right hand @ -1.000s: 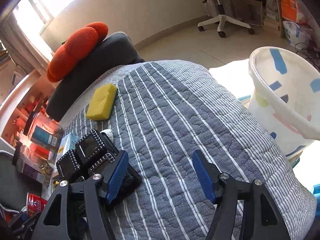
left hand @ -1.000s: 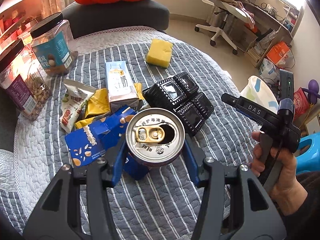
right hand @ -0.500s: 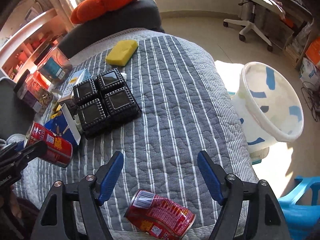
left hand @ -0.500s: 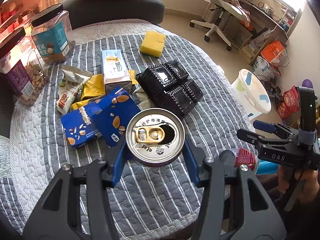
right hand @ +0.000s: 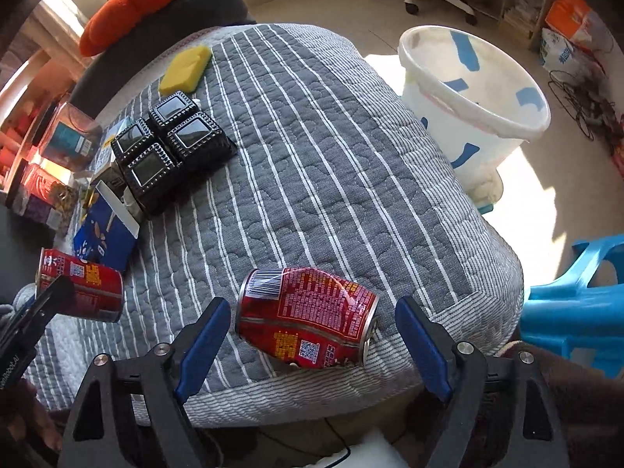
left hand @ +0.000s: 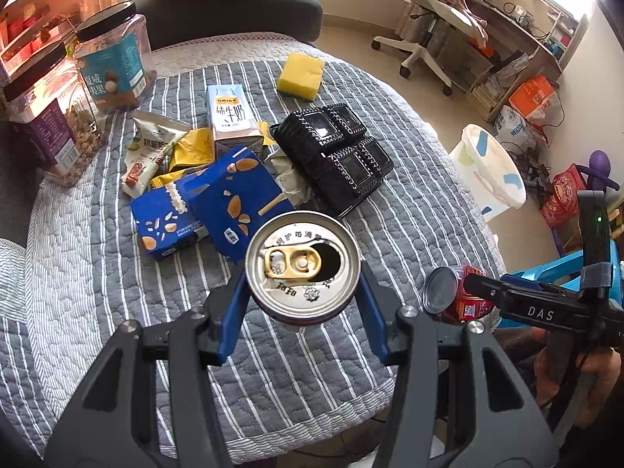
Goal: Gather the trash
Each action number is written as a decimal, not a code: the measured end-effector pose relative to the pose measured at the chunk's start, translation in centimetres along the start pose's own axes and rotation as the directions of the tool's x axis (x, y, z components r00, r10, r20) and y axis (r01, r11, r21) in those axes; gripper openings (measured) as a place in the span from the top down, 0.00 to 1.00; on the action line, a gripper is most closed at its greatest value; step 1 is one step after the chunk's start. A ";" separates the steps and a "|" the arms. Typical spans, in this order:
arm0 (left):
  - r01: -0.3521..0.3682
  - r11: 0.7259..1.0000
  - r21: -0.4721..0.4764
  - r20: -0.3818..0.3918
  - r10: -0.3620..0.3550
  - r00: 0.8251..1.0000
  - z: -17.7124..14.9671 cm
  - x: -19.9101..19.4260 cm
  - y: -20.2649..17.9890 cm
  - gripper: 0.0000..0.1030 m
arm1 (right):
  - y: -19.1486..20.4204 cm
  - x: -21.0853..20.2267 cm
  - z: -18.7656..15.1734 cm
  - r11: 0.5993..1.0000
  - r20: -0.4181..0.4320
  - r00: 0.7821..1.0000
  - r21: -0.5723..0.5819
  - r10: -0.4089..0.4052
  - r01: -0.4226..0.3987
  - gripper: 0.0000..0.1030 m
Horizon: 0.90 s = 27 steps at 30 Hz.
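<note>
- Left tool (left hand: 302, 308): blue pads clamped on an opened red can (left hand: 302, 267), top facing the camera, pull tab still on; held above the near part of the tabletop (left hand: 409, 210).
- Right tool (right hand: 310, 345): fingers wide apart, straddling a dented red can (right hand: 308, 329) without touching it. That can lies on its side at the near edge of the striped quilted cover.
- Remaining trash sits in a cluster on the left half: blue carton (left hand: 238, 202) flattened, second blue carton (left hand: 165, 222) just beside it, milk carton (left hand: 231, 119) lying behind them, snack wrapper (left hand: 150, 152), yellow wrapper (left hand: 191, 152), crumpled paper (left hand: 290, 173).
- Black four-cell plastic tray (left hand: 335, 154) lies touching the paper, right of the cartons.
- Yellow sponge (left hand: 301, 76) at the far side, well apart from the pile.
- Two nut jars (left hand: 113, 66) (left hand: 46, 113) upright at the far left edge.
- White bin (right hand: 474, 89) with blue patches stands on the floor beside the tabletop's right side, mouth open; bare cover between it and the dented can.
- Blue plastic stool (right hand: 577, 304) on the floor near the right tool; office chair (left hand: 425, 27) further back.
</note>
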State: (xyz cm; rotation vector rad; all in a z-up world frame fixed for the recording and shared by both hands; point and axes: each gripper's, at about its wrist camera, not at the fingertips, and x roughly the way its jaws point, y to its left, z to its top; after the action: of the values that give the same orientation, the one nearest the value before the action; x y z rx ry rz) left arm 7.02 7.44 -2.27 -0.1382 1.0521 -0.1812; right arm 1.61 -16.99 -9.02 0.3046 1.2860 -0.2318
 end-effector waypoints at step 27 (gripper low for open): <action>0.050 0.995 0.088 0.060 -0.055 0.997 2.6 -1.3 -4.5 0.47 | -2.5 -4.3 7.4 0.998 0.088 0.995 0.040 -0.052 0.048 0.24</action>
State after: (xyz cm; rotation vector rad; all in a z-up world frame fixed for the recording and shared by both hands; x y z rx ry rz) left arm 8.33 3.41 0.98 -0.0930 0.9771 -0.2683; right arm 6.30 -21.89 -3.23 0.2916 1.2026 -0.3098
